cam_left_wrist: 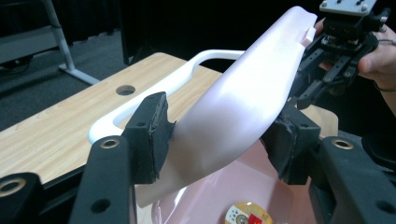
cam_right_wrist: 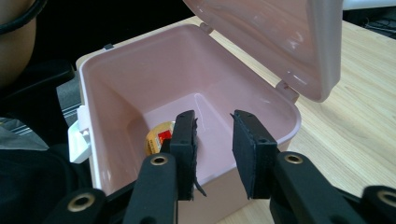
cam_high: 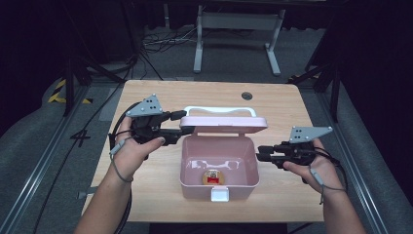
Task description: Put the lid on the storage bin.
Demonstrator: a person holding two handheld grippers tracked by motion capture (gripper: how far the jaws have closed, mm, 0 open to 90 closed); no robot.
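Between my left gripper's [cam_left_wrist: 219, 140] black foam pads stands the raised lid [cam_left_wrist: 243, 98] of the pink box [cam_high: 219, 163]. The jaws straddle its edge, parted wider than the lid is thick; the left pad is at the plastic, the right one just beside it, so I cannot call it a grip. In the high view this gripper [cam_high: 179, 127] sits at the lid's left end, above the box's back left corner.

My right gripper [cam_right_wrist: 212, 149] hangs just outside the box's right wall, its pads narrowly apart with nothing between them, its tips near the rim. In the high view it [cam_high: 259, 153] lies level, pointing at that wall, close to it but apart.

The box is smooth, glossy pink plastic, rectangular with rounded corners and a white latch [cam_high: 219, 194] on its front wall. On its floor lies a small round gold-coloured disc [cam_high: 211, 177] with a red patch, near the front. The lid is tilted back on its hinge, with a white handle [cam_high: 219, 109] beyond it.

The box rests on a pale wood-grain table [cam_high: 146, 195] with a round hole [cam_high: 247, 95] near the far edge. Beyond are grey carpet, loose cables and a white metal frame [cam_high: 238, 29] against a dark room.
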